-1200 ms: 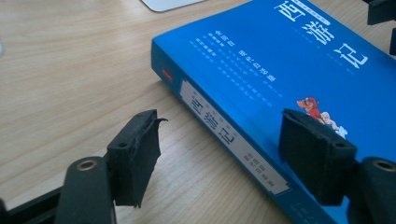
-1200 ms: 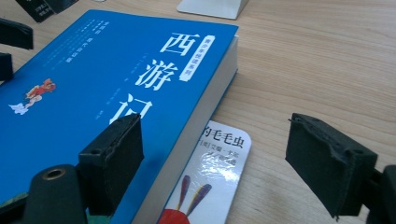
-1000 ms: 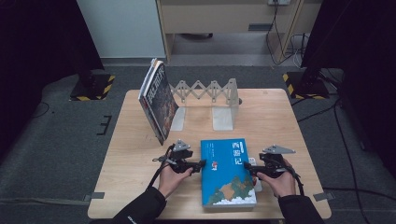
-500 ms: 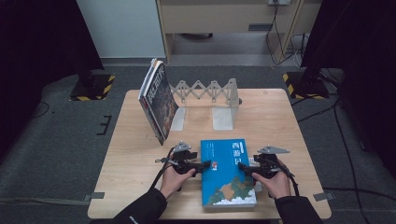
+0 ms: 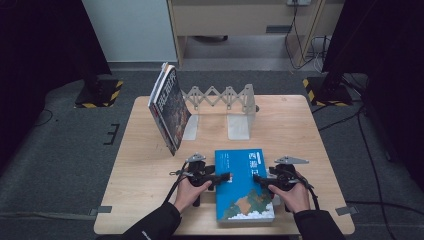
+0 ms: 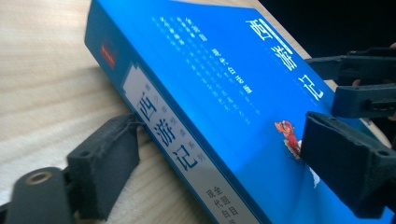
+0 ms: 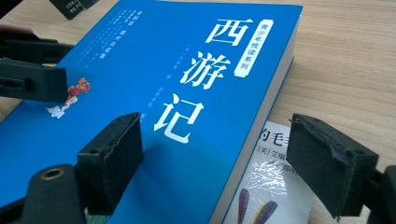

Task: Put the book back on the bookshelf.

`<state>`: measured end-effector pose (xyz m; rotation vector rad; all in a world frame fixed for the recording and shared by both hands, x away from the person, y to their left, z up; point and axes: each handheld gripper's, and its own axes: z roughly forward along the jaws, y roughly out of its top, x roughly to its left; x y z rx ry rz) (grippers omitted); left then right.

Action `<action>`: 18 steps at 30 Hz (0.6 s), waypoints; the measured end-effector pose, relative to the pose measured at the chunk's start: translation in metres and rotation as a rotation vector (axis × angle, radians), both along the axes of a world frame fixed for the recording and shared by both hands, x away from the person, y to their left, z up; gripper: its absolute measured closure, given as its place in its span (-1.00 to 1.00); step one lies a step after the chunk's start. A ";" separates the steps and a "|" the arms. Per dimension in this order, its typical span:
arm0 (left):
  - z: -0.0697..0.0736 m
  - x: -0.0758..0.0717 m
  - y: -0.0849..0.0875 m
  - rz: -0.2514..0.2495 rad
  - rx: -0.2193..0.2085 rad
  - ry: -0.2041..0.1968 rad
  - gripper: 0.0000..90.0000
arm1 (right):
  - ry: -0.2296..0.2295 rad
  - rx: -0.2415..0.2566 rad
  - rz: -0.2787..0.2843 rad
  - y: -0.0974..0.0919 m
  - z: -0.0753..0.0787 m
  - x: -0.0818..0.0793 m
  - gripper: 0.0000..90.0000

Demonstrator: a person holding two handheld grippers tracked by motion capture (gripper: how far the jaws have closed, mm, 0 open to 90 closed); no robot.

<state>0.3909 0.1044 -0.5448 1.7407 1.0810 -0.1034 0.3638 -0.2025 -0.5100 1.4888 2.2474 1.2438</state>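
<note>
Blue book (image 5: 245,184) lies flat at the near edge of the wooden table (image 5: 145,170). Left gripper (image 5: 223,176) straddles its spine, jaws just opened, pads off it. Right gripper (image 5: 261,178) brackets the opposite edge, unclenched. Behind the book: metal bookend rack (image 5: 227,107) with one leaning book (image 5: 170,107).

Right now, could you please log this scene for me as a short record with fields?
Surface: wooden table
Main item: blue book, flat, near front edge
Under it: second book, partly covered
Left gripper: jaws either side of the blue book's spine edge, have just been opening
Right gripper: open, astride the blue book's opposite edge
Behind: dark book leaning on expanding metal bookend
</note>
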 end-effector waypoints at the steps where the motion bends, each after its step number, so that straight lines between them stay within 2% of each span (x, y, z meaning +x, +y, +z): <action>1: 0.000 0.000 0.000 0.001 0.002 -0.001 -0.78 | -0.001 0.001 0.000 0.000 0.000 0.000 -0.59; 6: 0.000 0.000 -0.001 0.001 0.002 -0.001 -0.80 | -0.003 0.010 0.000 0.001 -0.001 0.001 -0.59; 13: 0.000 -0.002 -0.004 0.031 -0.002 0.000 -0.81 | 0.007 0.029 -0.005 0.000 -0.003 0.001 -0.58; 16: 0.000 -0.001 -0.006 0.018 -0.010 0.001 -0.95 | 0.003 0.032 0.000 0.000 -0.004 0.001 -0.58; 18: 0.000 -0.001 -0.006 0.017 -0.010 0.001 -0.95 | 0.003 0.033 0.000 0.000 -0.004 0.001 -0.58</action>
